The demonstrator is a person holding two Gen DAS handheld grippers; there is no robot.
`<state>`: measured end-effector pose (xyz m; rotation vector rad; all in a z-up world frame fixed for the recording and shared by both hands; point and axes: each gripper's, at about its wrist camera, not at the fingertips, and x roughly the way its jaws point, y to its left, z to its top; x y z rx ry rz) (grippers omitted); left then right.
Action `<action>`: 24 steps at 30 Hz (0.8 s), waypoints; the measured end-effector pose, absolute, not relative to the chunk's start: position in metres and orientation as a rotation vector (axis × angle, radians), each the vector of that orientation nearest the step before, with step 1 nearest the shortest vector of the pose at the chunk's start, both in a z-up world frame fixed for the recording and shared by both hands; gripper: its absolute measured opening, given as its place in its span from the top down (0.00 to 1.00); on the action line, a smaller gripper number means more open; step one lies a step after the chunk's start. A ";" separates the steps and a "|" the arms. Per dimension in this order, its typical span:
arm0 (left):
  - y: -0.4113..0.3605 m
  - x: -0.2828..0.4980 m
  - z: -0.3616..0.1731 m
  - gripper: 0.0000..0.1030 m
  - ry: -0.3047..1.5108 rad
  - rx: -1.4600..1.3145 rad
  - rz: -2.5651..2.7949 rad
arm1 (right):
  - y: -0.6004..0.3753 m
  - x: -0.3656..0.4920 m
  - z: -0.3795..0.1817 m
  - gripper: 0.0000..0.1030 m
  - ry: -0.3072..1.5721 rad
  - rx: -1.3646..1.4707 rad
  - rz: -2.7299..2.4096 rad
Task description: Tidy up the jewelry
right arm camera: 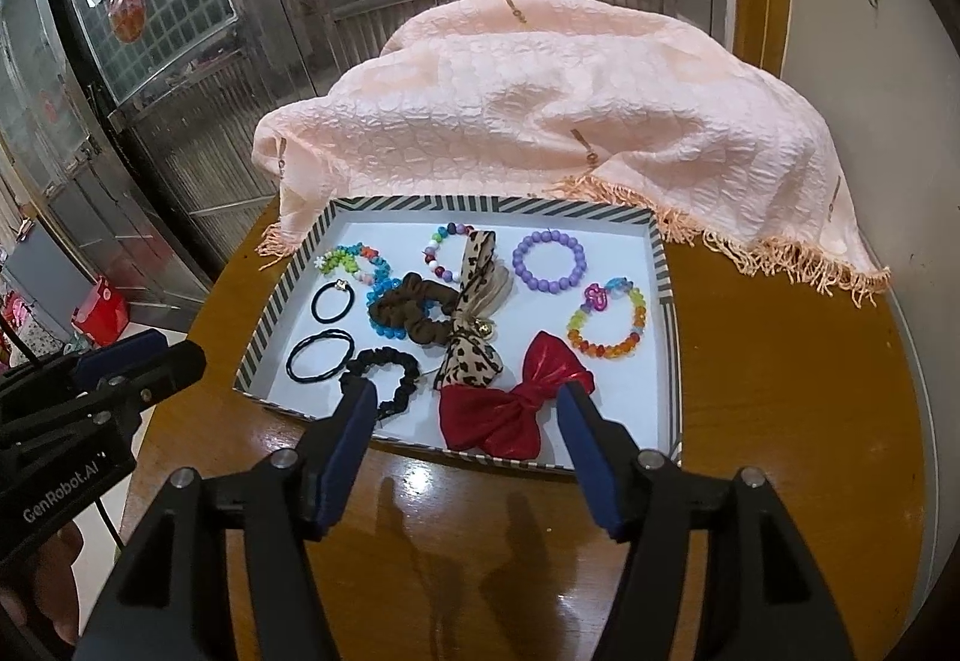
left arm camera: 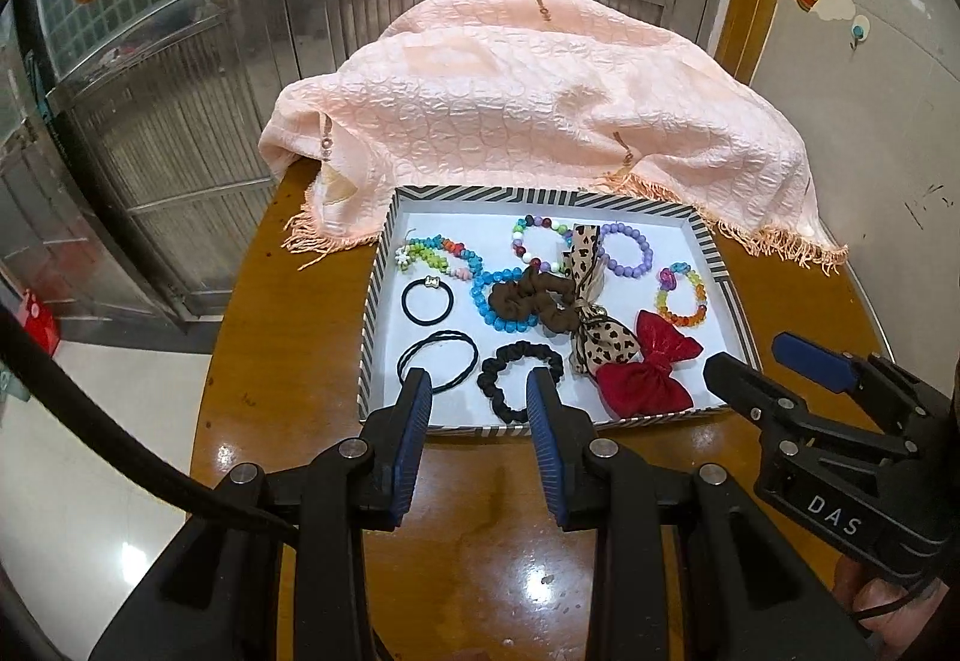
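A striped-rim tray (left arm camera: pixel 540 196) with a white floor sits on the table. It holds a red bow (left arm camera: pixel 651 373), a leopard-print bow (left arm camera: pixel 606 346), a brown scrunchie (left arm camera: pixel 516 301), a black scrunchie (left arm camera: pixel 510 352), thin black hair ties (left arm camera: pixel 438 337) and several bead bracelets, one of them purple (left arm camera: pixel 645 247). My left gripper (left arm camera: pixel 480 385) hovers open over the tray's near edge, in front of the black scrunchie, holding nothing. My right gripper (right arm camera: pixel 467 397) hangs open above the red bow (right arm camera: pixel 510 409), its pads clear of the bow. Each gripper shows at the edge of the other's view.
A peach fringed cloth (left arm camera: pixel 540 102) is draped over something bulky just behind the tray. The round glossy wooden table (left arm camera: pixel 480 511) drops off at left to a tiled floor. Metal doors (left arm camera: pixel 180 120) stand behind, and a wall (left arm camera: pixel 870 120) is at right.
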<state>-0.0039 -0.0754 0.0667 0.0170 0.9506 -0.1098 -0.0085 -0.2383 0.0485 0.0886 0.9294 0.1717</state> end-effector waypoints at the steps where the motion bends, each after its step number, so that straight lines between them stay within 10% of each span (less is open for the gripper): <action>1: -0.075 -0.004 0.067 0.68 0.952 0.017 -0.110 | -0.239 -0.008 0.048 0.36 0.930 0.088 0.171; 24: -0.073 0.003 0.060 0.67 0.970 0.008 -0.099 | -0.235 0.000 0.040 0.36 0.961 0.081 0.182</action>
